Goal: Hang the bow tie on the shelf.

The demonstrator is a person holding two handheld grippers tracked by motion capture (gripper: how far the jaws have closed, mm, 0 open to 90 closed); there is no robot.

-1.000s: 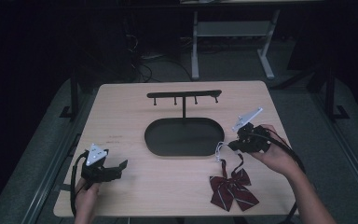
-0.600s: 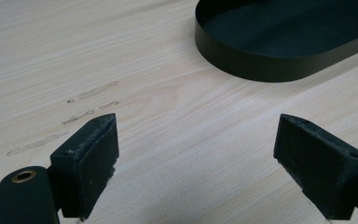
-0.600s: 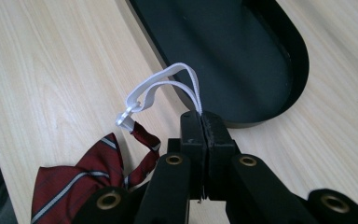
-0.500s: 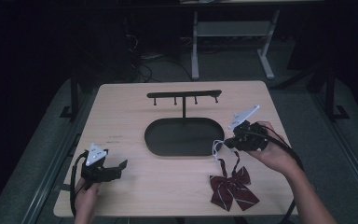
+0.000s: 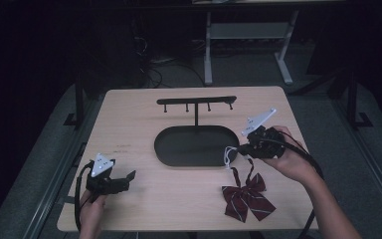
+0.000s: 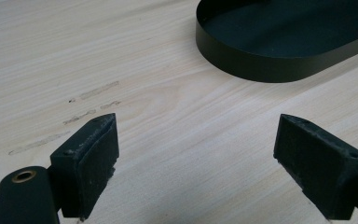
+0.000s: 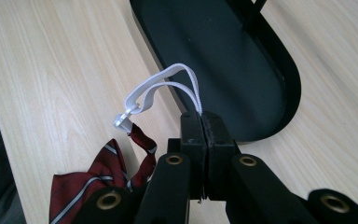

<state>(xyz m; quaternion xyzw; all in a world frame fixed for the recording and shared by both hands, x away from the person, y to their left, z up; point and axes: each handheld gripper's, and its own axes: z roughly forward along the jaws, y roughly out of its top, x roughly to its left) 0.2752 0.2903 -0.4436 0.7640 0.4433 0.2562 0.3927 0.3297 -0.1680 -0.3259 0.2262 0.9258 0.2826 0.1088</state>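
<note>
From the high view, I had the right tool (image 5: 236, 151) clamped on the white elastic loop (image 5: 228, 157) of the burgundy striped bow tie (image 5: 247, 196). The bow itself lay on the counter (image 5: 129, 114) near its front right corner, its strap running up to the tool beside the right end of the black oval tray (image 5: 179, 157). I judged the bow tie light and limp: it would dangle and swing rather than hold any shape, and the thin elastic looked the sensible place to hold, since it leaves a loop free for a hook. The tray looked empty, and behind it the black stand's crossbar (image 5: 197, 100) carried small hooks with nothing hung on them. My left tool (image 5: 128, 177) sat near the counter's front left corner, well apart from the tie.

In the left gripper view, its jaws stood wide apart over bare wood with nothing between them; the tray wall (image 6: 261, 65) showed ahead, and what I saw of the inside was empty.

In the right gripper view, the jaws were pressed together on both strands of the elastic loop (image 7: 161, 86), which arched over the tray's rim (image 7: 292, 88). A small clear ring (image 7: 122, 119) joined it to the tie's fabric (image 7: 86, 179). I reckoned the elastic could stretch or slip if tugged sharply.
</note>
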